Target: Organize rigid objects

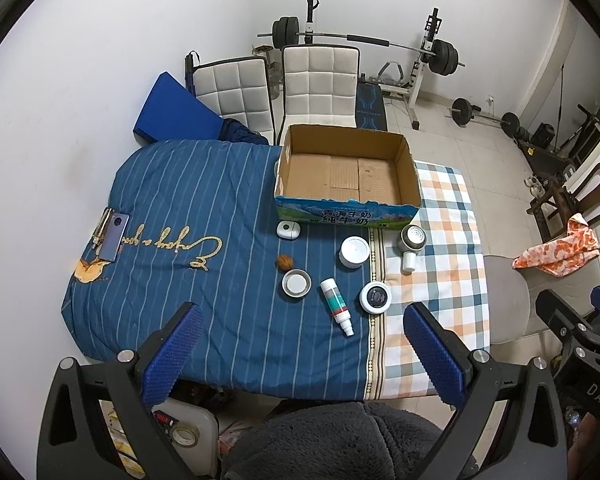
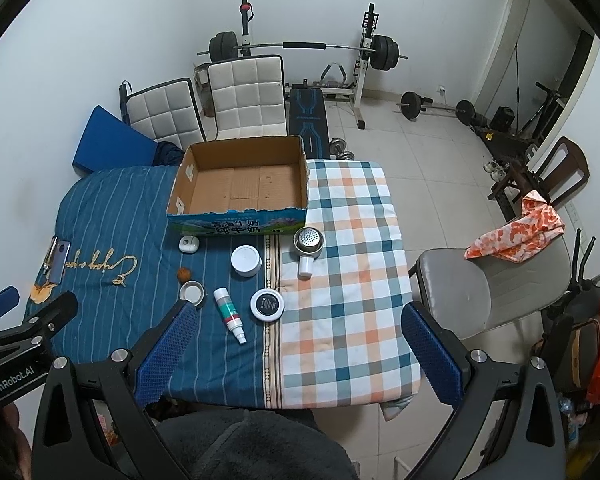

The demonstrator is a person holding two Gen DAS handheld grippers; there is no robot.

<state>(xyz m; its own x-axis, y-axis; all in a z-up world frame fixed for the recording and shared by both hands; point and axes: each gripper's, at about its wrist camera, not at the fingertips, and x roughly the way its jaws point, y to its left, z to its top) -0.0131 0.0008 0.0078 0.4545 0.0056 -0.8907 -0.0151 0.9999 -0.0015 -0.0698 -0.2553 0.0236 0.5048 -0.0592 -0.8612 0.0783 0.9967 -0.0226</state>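
Observation:
An empty cardboard box [image 1: 346, 172] [image 2: 242, 186] stands at the table's far side. In front of it lie a small white case [image 1: 289, 229] [image 2: 189, 244], a white round jar [image 1: 354, 252] [image 2: 246, 261], a lint shaver [image 1: 411, 245] [image 2: 308, 250], a brown walnut [image 1: 285, 262] [image 2: 184, 274], a silver tin [image 1: 296, 284] [image 2: 192, 293], a spray bottle [image 1: 337, 306] [image 2: 230, 314] and a black-topped round tin [image 1: 375, 297] [image 2: 266, 305]. My left gripper [image 1: 302, 354] and right gripper [image 2: 300, 354] are both open and empty, held above the table's near edge.
A phone on a clip [image 1: 112, 236] [image 2: 56, 260] lies at the table's left. Two white chairs [image 1: 292, 88] stand behind the table. A grey chair with an orange cloth [image 2: 496, 276] is on the right. Weight equipment [image 2: 300, 52] lines the back wall.

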